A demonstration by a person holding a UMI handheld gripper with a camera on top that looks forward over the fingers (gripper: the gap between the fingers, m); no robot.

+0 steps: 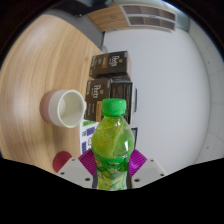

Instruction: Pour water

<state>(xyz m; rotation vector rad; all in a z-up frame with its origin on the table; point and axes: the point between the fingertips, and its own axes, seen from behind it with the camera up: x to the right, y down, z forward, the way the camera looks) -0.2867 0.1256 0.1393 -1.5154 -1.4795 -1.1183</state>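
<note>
Green bottle stands upright, clamped in the claw, right of the white cup

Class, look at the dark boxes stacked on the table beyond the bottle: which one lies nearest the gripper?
The lower dark box, directly behind the green bottle cap. The other dark box sits farther back, toward the wall. The gripper holds the bottle between its fingers.

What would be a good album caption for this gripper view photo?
Gripper shut on a green bottle, a white cup waiting just beyond on the round wooden table.
</note>
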